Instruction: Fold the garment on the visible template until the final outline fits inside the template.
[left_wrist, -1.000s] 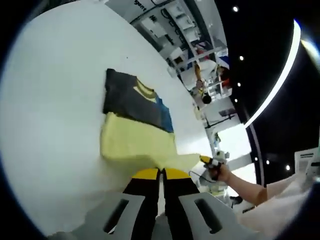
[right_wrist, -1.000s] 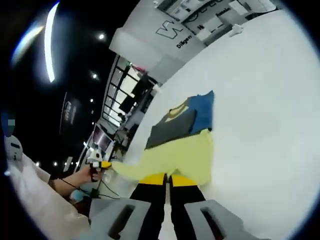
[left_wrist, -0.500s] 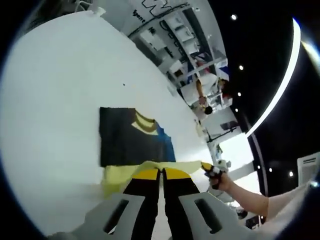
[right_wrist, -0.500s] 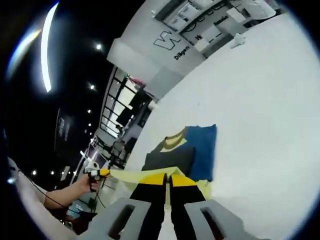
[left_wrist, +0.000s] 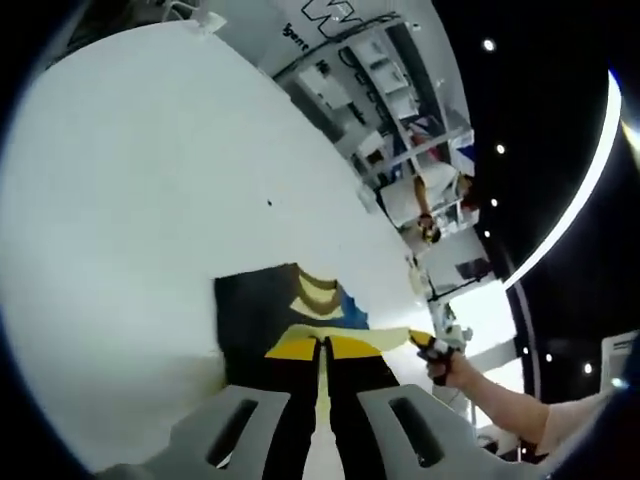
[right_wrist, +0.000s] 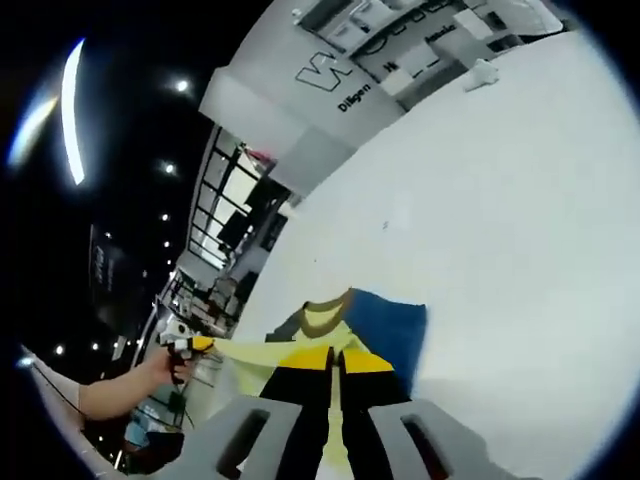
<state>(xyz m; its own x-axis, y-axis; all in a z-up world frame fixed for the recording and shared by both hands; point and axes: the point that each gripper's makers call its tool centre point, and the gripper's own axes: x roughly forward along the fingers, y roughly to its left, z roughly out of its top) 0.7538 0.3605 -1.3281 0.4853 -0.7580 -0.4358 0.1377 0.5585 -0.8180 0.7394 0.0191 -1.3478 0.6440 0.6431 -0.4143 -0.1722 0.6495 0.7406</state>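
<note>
Garment (left_wrist: 270, 315) in dark grey, blue and yellow lies on the white table (left_wrist: 130, 180), collar end away from both cameras, its yellow hem lifted and stretched taut between the left gripper (left_wrist: 322, 345) and right gripper (right_wrist: 336, 357). Both pairs of jaws are clenched on that hem. Shelving (right_wrist: 420, 40) stands beyond the table's far edge.

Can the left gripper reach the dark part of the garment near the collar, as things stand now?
Probably yes. The left gripper is shut on the yellow edge of the garment, and the dark part lies flat on the white table just beyond its tips, nothing between. It must first release the edge.
</note>
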